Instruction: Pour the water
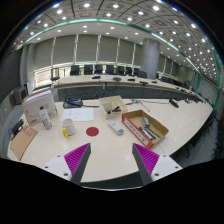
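Observation:
My gripper (112,160) is open above the near part of a pale table (110,148), with nothing between its magenta pads (77,157). Well beyond the fingers a small red round disc (92,131) lies on the table. To the left of the disc stands a small white container (68,129), perhaps a cup. To the right of the disc lies what looks like a clear bottle (116,127) on its side. All of these are far from the fingertips.
An open cardboard box (146,127) sits beyond the right finger, and a white box (112,105) farther back. A white machine (40,105) and flat cardboard (22,142) are at the left. Office desks and chairs (100,71) fill the room behind.

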A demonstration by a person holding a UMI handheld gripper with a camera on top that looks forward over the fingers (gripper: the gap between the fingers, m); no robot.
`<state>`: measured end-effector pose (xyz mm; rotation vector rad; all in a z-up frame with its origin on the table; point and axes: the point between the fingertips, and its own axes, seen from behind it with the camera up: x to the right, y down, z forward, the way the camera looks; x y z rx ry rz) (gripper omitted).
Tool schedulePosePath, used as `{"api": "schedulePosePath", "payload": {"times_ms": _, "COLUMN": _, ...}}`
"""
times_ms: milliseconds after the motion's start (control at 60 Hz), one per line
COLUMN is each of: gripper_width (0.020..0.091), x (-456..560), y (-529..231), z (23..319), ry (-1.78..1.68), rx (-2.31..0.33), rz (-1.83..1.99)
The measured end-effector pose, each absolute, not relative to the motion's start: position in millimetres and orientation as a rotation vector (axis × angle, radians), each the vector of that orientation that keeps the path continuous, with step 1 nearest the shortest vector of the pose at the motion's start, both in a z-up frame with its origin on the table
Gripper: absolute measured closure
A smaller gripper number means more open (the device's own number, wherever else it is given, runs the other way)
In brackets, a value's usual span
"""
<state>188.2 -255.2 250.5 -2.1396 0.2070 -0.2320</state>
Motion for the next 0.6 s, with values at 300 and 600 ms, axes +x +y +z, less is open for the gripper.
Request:
{"api": "schedulePosePath", "payload": {"times_ms": 300, "gripper_width": 0.0242, "x": 118.3, "y": -233.9, "z": 225.6, "ry": 0.156, "rx": -2.173, "rz": -0.118}}
{"api": "schedulePosePath", "payload": {"times_ms": 600, "gripper_width": 0.0242, "x": -35.1, "y": -177.7, "z": 200.3, "ry": -0.051, "rx": -2.170, "rz": -0.002}}
